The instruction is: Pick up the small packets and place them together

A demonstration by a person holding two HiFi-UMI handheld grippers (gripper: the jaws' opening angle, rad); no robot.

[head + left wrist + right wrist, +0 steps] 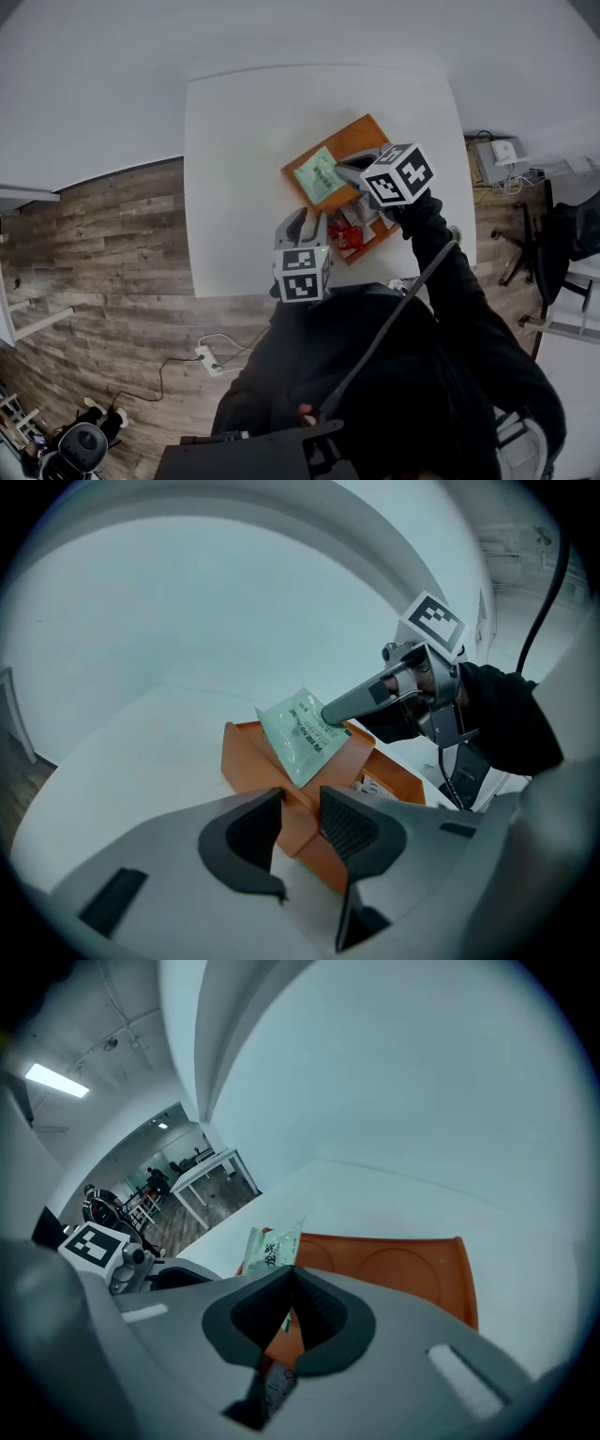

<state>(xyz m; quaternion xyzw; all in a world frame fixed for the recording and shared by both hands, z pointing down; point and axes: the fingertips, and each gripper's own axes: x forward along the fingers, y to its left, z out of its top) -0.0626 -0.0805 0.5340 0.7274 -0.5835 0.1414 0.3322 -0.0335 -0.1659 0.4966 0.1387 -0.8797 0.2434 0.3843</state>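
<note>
White table (244,169), an orange tray (352,136) set askew on it toward the person's side. Right gripper (345,171) over the tray, jaws pressed together on one edge of a green packet (319,175). The right gripper view shows the pads meeting with the packet (274,1246) pinched flat and standing out above them. From the left gripper view the green packet (302,735) hangs tilted, printed face outward, at the tip of the right gripper (328,712) and over the tray (248,752). Red packets (349,234) lie in the end of the tray nearer the person, just beside the green one's position. Left gripper (305,217) low at the tray's near edge, its jaws a little apart. In its own view a corner of the tray fills the gap at the tips of the left gripper (295,808). Whether the pads touch that corner is not clear from this angle; nothing else sits between them. Tray floor (403,1265) bare, with round recesses.
</note>
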